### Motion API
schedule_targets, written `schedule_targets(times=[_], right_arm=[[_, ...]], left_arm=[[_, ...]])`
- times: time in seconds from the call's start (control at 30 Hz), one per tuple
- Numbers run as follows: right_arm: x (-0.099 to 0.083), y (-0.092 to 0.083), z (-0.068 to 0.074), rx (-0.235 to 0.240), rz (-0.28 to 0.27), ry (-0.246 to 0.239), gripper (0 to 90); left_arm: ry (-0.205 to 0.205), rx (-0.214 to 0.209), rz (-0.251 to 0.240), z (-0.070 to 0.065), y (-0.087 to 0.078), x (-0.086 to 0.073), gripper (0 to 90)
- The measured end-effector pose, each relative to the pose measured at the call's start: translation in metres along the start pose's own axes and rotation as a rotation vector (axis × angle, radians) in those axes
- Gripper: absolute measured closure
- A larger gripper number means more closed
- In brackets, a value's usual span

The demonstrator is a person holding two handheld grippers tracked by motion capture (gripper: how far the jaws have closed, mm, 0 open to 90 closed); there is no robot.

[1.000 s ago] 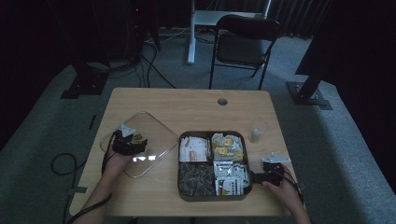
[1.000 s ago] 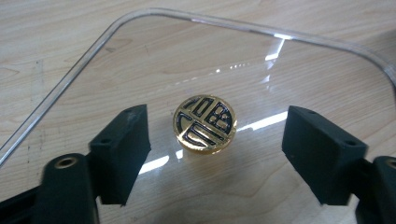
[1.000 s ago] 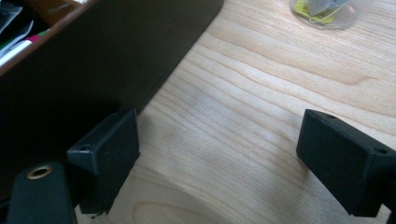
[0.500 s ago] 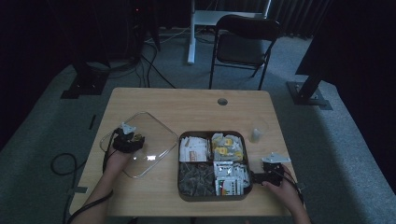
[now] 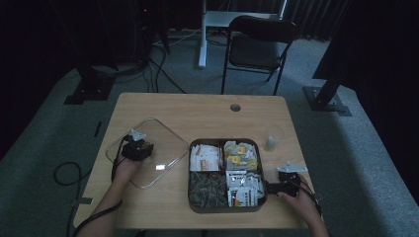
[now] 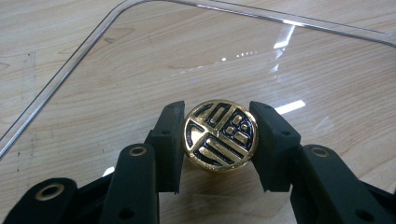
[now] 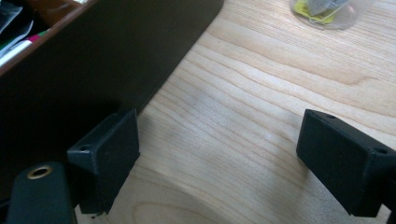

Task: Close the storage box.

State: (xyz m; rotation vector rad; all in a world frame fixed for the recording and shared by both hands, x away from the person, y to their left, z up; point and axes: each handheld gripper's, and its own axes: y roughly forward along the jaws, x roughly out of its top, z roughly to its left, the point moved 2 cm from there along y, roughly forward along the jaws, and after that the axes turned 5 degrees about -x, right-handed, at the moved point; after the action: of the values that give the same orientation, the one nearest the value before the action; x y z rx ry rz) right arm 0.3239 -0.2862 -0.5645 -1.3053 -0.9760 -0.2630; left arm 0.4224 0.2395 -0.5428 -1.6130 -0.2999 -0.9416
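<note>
- The left gripper (image 5: 136, 146) sits at centre left of the high view, over the clear lid (image 5: 170, 143); its jaws have just been closing, and in the left gripper view they clench the gold knob (image 6: 220, 136) from both sides, both pads pressed against its rim.
- The gold knob lies at lower centre of the left gripper view; it is round, with black inlaid bars and dots on its face; it stands on the clear lid, whose curved edge (image 6: 70, 70) runs from the left border up to the top of that view.
- The clear lid lies flat on the wooden table (image 5: 197, 111), left of the dark tray (image 5: 225, 207) and apart from it.
- The right gripper (image 5: 282, 186) is at lower right of the high view, just beside the tray's right wall; in the right gripper view its jaws stand wide apart with bare wood between them; the left jaw is close against the tray's dark wall (image 7: 116, 51), though contact cannot be told.
- The tray has four compartments holding packets (image 5: 205, 158).
- A small clear cup (image 5: 271, 142) stands on the table above the right gripper; it shows at the upper right of the right gripper view (image 7: 327, 9).
</note>
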Motion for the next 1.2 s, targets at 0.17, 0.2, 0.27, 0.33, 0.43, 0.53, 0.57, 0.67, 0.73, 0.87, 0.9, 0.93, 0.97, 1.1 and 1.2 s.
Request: schedule_targets(times=[0.17,0.2,0.27,0.33,0.43,0.53,0.57,0.67,0.73,0.87,0.9,0.93,0.97,1.1,1.2], right_arm=[[0.0,0.0,0.0,0.0,0.0,0.0,12.4],[0.0,0.0,0.0,0.0,0.0,0.0,12.4],[0.0,0.0,0.0,0.0,0.0,0.0,12.4],[0.0,0.0,0.0,0.0,0.0,0.0,12.4],[0.0,0.0,0.0,0.0,0.0,0.0,12.4],[0.0,0.0,0.0,0.0,0.0,0.0,12.5],[0.0,0.0,0.0,0.0,0.0,0.0,12.4],[0.0,0.0,0.0,0.0,0.0,0.0,12.5],[0.0,0.0,0.0,0.0,0.0,0.0,12.5],[0.0,0.0,0.0,0.0,0.0,0.0,12.5],[0.0,0.0,0.0,0.0,0.0,0.0,12.5],[0.0,0.0,0.0,0.0,0.0,0.0,12.5],[0.0,0.0,0.0,0.0,0.0,0.0,12.5],[0.0,0.0,0.0,0.0,0.0,0.0,12.5],[0.0,0.0,0.0,0.0,0.0,0.0,12.5]], left_arm=[[0.0,0.007,0.019,-0.001,-0.001,0.002,58.7],[-0.006,0.006,0.022,-0.001,-0.002,0.002,58.8],[-0.006,0.004,0.022,-0.002,-0.002,0.002,58.8],[-0.01,0.0,0.02,-0.002,-0.004,0.001,58.8],[-0.009,-0.012,0.014,-0.001,-0.007,0.0,58.9],[-0.006,-0.025,0.022,0.0,-0.011,0.0,58.9],[0.0,-0.027,0.027,0.001,-0.012,0.0,59.0],[0.007,-0.022,0.024,0.001,-0.017,0.002,59.0],[-0.001,-0.028,0.011,0.001,-0.022,0.003,59.0],[0.002,-0.012,-0.005,0.001,-0.031,0.009,59.0],[0.011,-0.012,-0.004,0.001,-0.034,0.011,59.0],[0.012,-0.007,-0.014,0.001,-0.036,0.012,59.0],[0.013,-0.008,-0.014,0.001,-0.037,0.013,59.0],[0.021,-0.017,-0.018,0.002,-0.043,0.018,58.9],[0.016,-0.018,-0.025,0.002,-0.046,0.021,58.9]])
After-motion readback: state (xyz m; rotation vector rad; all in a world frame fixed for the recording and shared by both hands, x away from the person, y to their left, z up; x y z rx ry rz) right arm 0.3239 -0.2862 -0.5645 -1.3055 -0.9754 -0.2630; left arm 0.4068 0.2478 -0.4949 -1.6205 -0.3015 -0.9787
